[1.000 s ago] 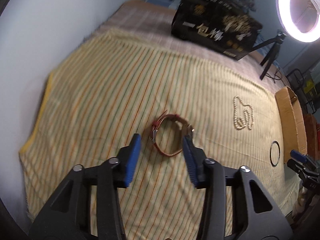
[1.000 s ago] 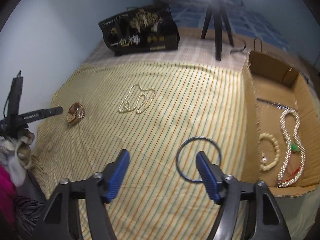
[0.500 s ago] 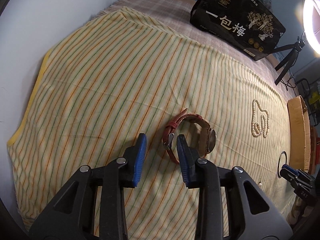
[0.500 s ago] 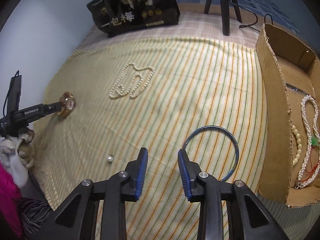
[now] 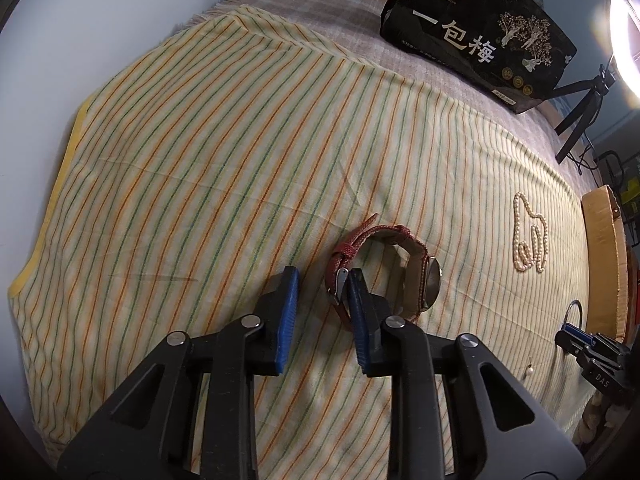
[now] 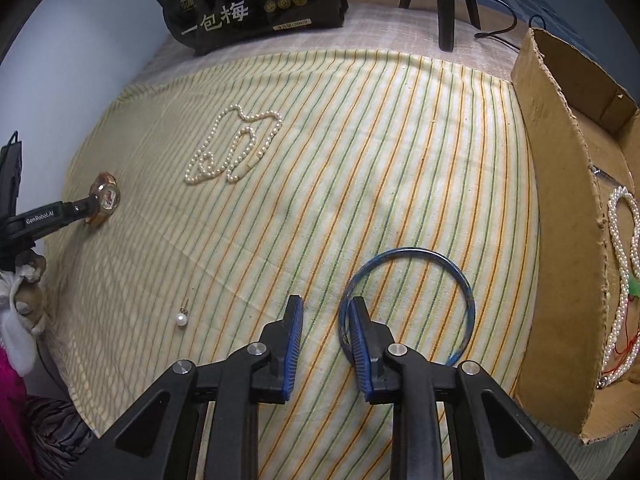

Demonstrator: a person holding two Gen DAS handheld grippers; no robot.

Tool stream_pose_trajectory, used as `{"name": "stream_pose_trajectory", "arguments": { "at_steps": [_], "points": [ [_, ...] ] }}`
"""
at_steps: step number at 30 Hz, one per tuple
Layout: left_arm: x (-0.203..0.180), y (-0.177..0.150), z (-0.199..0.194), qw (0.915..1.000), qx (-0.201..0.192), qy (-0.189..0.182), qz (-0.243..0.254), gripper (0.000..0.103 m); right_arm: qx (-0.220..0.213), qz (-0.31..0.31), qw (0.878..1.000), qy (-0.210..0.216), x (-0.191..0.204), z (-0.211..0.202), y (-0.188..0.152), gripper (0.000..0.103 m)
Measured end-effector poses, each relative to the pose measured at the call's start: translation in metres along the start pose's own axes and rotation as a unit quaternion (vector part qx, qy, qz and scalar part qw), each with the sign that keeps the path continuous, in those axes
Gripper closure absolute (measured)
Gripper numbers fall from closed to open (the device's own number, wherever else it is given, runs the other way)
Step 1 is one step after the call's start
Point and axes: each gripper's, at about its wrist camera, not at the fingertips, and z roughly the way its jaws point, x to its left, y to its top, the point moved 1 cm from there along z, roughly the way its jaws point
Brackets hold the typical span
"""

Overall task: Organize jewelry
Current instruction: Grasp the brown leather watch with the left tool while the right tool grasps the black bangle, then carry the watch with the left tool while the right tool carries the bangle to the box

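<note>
A watch [image 5: 380,268] with a red strap lies on the striped cloth [image 5: 200,160]. My left gripper [image 5: 322,280] points down at it with its jaws closing. The strap's near side lies between the pads, against the right one; the left pad stands apart from it. A thin blue bangle [image 6: 408,304] lies flat on the cloth. My right gripper [image 6: 324,308] is over its left rim, jaws closing, with the rim just inside the right pad and a gap at the left pad. The watch [image 6: 105,198] also shows far left in the right wrist view.
A pearl necklace [image 6: 236,148] and a single pearl earring [image 6: 182,319] lie loose on the cloth. An open cardboard box [image 6: 560,200] on the right holds pearl strands [image 6: 624,280]. A black bag [image 6: 248,4] and a tripod [image 6: 444,0] stand at the back.
Both grippers have come down toward the cloth and their jaws have narrowed. The watch strap now sits between the left pads, and the bangle's rim between the right pads.
</note>
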Motion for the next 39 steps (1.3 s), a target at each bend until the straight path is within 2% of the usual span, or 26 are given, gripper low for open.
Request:
{"name": "stream_pose_trajectory", "arguments": {
  "at_steps": [2,4,7,19,25,39],
  "points": [
    [0.0,0.0,0.0,1.0,-0.001,0.001,0.0,0.089,-0.003,-0.006,1.0,-0.009,0.002,0.0,0.0,0.086],
    [-0.001,0.0,0.001,1.0,0.0,0.0,0.0,0.095,-0.005,-0.006,1.0,-0.014,0.003,0.001,0.001,0.095],
    [-0.002,0.0,-0.001,1.0,-0.002,0.0,-0.002,0.097,-0.009,-0.001,1.0,-0.014,0.0,0.0,-0.001,0.101],
    [-0.013,-0.004,-0.022,0.9997,-0.02,-0.008,0.009,0.097,-0.046,0.023,0.998,0.026,-0.004,-0.032,0.0,0.102],
    [-0.027,-0.006,-0.044,0.9987,-0.04,-0.026,0.019,0.097,-0.075,0.03,0.996,0.04,-0.004,-0.055,0.0,0.102],
    [-0.102,-0.02,-0.087,0.9912,-0.07,-0.08,0.079,0.097,-0.125,0.043,0.99,0.052,-0.015,-0.101,0.001,0.102]
  ]
}}
